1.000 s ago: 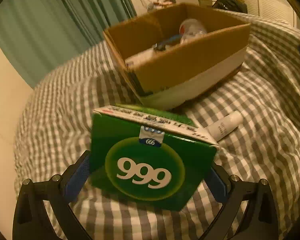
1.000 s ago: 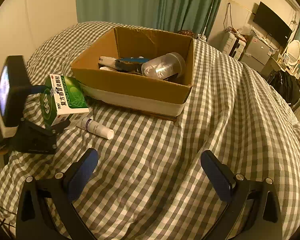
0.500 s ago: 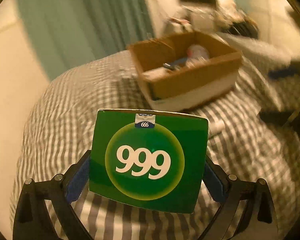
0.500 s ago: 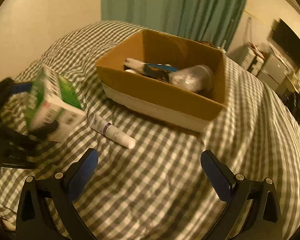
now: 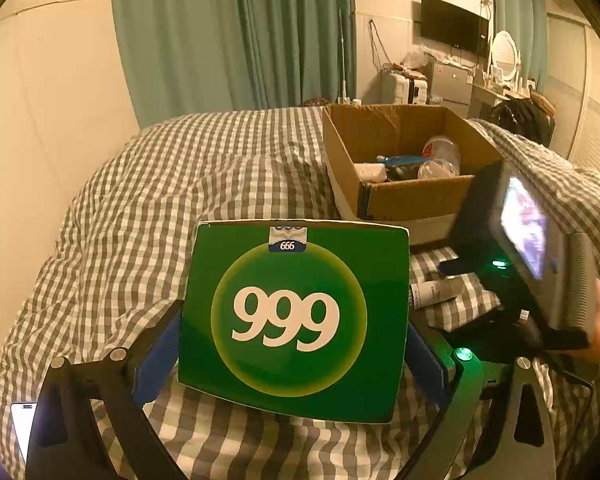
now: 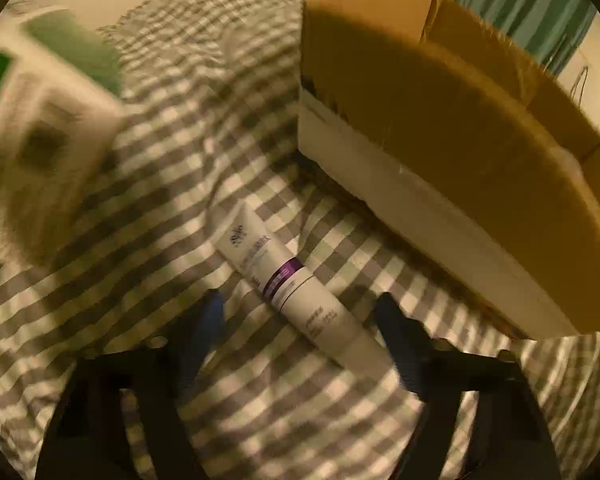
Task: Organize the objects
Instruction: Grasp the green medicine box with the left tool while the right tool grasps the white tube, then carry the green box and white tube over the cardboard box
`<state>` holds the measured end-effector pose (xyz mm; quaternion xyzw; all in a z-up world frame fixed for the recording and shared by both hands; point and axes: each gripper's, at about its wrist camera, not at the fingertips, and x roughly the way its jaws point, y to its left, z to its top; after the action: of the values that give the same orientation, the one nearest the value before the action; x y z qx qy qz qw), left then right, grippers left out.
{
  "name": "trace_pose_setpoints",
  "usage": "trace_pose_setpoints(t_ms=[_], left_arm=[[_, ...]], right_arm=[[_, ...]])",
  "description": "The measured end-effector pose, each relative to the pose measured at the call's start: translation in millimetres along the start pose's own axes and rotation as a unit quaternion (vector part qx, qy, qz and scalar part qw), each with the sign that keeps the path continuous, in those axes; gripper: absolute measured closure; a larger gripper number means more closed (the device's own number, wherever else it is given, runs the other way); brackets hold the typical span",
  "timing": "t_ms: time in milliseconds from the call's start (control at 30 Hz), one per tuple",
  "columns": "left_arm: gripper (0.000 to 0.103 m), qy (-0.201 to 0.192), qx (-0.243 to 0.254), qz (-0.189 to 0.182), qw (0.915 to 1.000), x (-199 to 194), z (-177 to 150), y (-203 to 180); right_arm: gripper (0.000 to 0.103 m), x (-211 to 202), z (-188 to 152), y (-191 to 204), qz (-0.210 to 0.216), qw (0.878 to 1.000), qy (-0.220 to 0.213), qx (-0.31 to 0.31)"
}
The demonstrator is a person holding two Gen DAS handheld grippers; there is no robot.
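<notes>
Right gripper (image 6: 300, 320), jaws parted, straddles the white tube (image 6: 296, 292) — its long axis oblique across the gap — while left jaws clench the green box (image 5: 294, 316).

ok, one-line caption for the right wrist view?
Right gripper, fingers open, straddles a white tube lying on the checked bedspread beside the cardboard box.

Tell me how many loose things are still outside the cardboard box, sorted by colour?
Green: 1, the green medicine box, clamped in the left gripper.
White: 1, the white tube, lying on the checked bedspread between the open fingers of the right gripper.
Total: 2.
</notes>
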<state>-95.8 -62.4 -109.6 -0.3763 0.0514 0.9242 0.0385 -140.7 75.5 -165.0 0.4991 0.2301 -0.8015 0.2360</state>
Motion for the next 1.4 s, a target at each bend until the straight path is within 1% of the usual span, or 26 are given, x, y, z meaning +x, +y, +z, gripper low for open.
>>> trace_pose_setpoints(t_ms=[33, 100, 233, 300, 367, 400, 433, 500, 633, 767, 900, 1033, 1167, 1267, 1333, 1400], left_arm=[[0.004, 0.003, -0.001, -0.001, 1.0000, 2.5, 0.4, -0.3], [0.004, 0.008, 0.001, 0.000, 1.0000, 6.9, 0.3, -1.6], [0.004, 0.015, 0.004, 0.001, 0.9999, 13.0, 0.0, -4.6], [0.004, 0.016, 0.003, 0.000, 0.9999, 12.3, -0.2, -5.0], [0.004, 0.016, 0.002, 0.000, 0.9999, 10.1, -0.8, -6.0], [0.004, 0.016, 0.004, 0.003, 0.9999, 8.9, -1.6, -7.2], [0.004, 0.017, 0.006, 0.003, 0.9998, 7.9, -2.4, -8.4], [0.004, 0.018, 0.007, 0.001, 0.9998, 4.6, -3.5, -9.8], [0.004, 0.012, 0.009, -0.001, 0.9999, -10.6, -3.4, -13.7], [0.004, -0.004, 0.011, 0.001, 0.9999, -32.6, 0.9, -17.3], [0.004, -0.028, 0.016, 0.001, 0.9995, -54.4, 11.4, -23.1], [0.004, -0.057, 0.026, -0.004, 0.9980, -72.7, 33.5, -33.2], [0.004, -0.093, 0.035, -0.011, 0.9950, -84.5, 61.5, -43.7], [0.004, -0.115, 0.038, -0.016, 0.9925, -86.0, 84.1, -51.0], [0.004, -0.128, 0.039, -0.016, 0.9909, -82.9, 100.1, -55.5], [0.004, -0.132, 0.037, -0.017, 0.9905, -77.1, 112.9, -58.0]], right_arm=[[0.038, 3.3, 0.8, -2.0, 0.000, 1.000, 0.001, 0.004], [0.043, 5.7, 0.9, -5.7, 0.007, 1.000, 0.001, 0.010], [0.063, -1.1, -2.8, -4.6, 0.006, 1.000, -0.003, 0.006], [0.069, -5.2, -5.8, -2.7, 0.008, 1.000, 0.000, 0.011], [0.075, -9.1, -10.2, 0.2, -0.005, 1.000, 0.016, 0.024], [0.081, -12.8, -12.3, 2.0, -0.006, 0.999, 0.016, 0.027], [0.083, -16.5, -14.2, 3.9, -0.006, 0.999, 0.017, 0.030], [0.083, -26.4, -19.6, 8.8, -0.015, 0.999, 0.018, 0.033], [0.083, -49.8, -26.7, 12.4, -0.018, 0.999, 0.000, 0.043], [0.083, -85.4, -32.5, 10.2, -0.009, 0.997, -0.035, 0.070], [0.083, -124.1, -28.9, 3.1, -0.010, 0.994, -0.071, 0.085], [0.083, -164.3, -31.1, -17.0, -0.016, 0.989, -0.111, 0.099], [0.083, -196.0, -21.0, -31.3, -0.029, 0.983, -0.143, 0.108], [0.083, -217.6, -8.5, -45.3, -0.045, 0.979, -0.166, 0.108], [0.083, -222.2, 2.2, -51.8, -0.051, 0.977, -0.174, 0.109], [0.083, -228.3, 12.4, -61.9, -0.058, 0.975, -0.183, 0.111]])
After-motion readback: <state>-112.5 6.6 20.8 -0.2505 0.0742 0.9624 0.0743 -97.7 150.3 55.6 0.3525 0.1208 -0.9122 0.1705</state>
